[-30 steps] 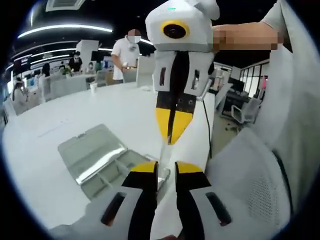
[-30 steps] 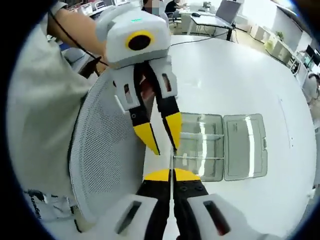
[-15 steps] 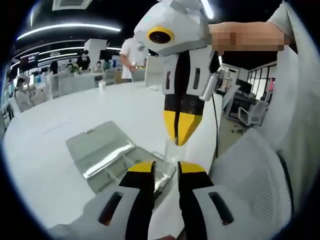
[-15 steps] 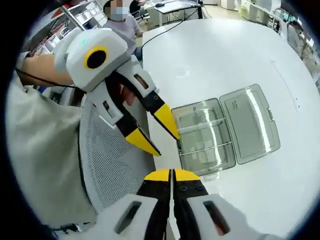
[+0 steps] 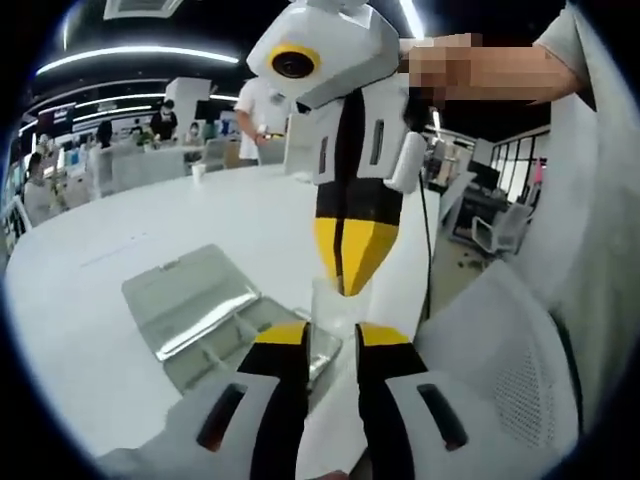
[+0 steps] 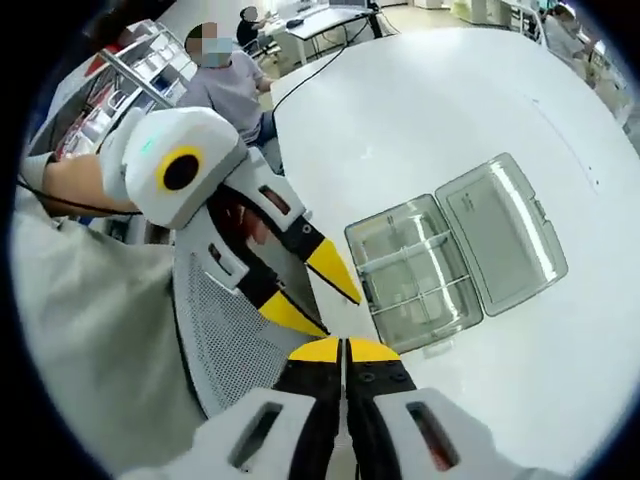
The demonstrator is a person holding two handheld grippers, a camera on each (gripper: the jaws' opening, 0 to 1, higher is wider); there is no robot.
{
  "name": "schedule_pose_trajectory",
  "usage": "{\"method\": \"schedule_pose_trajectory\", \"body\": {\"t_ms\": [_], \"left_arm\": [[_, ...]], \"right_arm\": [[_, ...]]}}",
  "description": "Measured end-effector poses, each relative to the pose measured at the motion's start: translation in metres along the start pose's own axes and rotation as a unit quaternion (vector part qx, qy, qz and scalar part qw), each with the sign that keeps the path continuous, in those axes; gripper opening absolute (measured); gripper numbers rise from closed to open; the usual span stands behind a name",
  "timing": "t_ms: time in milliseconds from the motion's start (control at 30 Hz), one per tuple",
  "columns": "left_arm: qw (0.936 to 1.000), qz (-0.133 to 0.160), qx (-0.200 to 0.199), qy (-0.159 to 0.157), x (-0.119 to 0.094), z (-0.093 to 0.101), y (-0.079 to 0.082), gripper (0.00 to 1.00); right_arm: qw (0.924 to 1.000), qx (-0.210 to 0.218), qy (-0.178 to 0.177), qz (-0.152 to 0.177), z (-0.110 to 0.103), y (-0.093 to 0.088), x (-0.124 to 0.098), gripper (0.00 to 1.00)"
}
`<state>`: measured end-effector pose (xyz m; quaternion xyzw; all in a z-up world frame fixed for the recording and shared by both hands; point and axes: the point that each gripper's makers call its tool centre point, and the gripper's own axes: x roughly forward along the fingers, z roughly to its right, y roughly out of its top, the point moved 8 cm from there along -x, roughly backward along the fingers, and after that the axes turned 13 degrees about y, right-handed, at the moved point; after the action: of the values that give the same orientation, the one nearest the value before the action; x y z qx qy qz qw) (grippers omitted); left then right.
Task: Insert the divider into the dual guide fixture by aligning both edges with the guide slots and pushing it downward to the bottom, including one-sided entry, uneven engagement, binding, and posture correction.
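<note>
Clear divider (image 5: 330, 300) between right tool (image 5: 345, 285) tips

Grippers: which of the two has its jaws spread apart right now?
The left gripper, seen in the right gripper view beside the clear box, has its yellow tips apart. The right gripper is pressed shut.

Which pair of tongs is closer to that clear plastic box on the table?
Left, by a little, it seems. The left tongs hang open with one tip at the near corner of the clear box. The right tongs sit shut, just short of it.
</note>
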<state>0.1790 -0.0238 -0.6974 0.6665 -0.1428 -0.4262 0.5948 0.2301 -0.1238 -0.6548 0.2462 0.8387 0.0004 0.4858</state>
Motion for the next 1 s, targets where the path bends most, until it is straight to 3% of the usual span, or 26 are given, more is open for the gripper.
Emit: {"method": "schedule_pose_trajectory", "body": {"t_ms": [400,767,900,1000], "left_arm": [[0.9999,-0.007,0.001,0.01,0.003,0.002,0.0,0.18],[0.9999,-0.006,-0.009,0.007,0.004,0.0,-0.001,0.2],[0.9998,-0.007,-0.01,0.016,0.004,-0.003,-0.001,0.3],[0.9998,-0.006,-0.002,0.018,0.001,-0.004,-0.001,0.3]], "right_arm": [[0.9989,0.043,0.008,0.02,-0.001,0.001,-0.002,0.0],[0.9991,0.034,0.007,0.023,-0.003,0.001,-0.002,0.0],[0.9995,0.022,-0.007,0.02,0.002,0.002,-0.004,0.0],[0.9996,0.01,-0.027,0.005,0.007,-0.002,-0.004,0.0]]}}
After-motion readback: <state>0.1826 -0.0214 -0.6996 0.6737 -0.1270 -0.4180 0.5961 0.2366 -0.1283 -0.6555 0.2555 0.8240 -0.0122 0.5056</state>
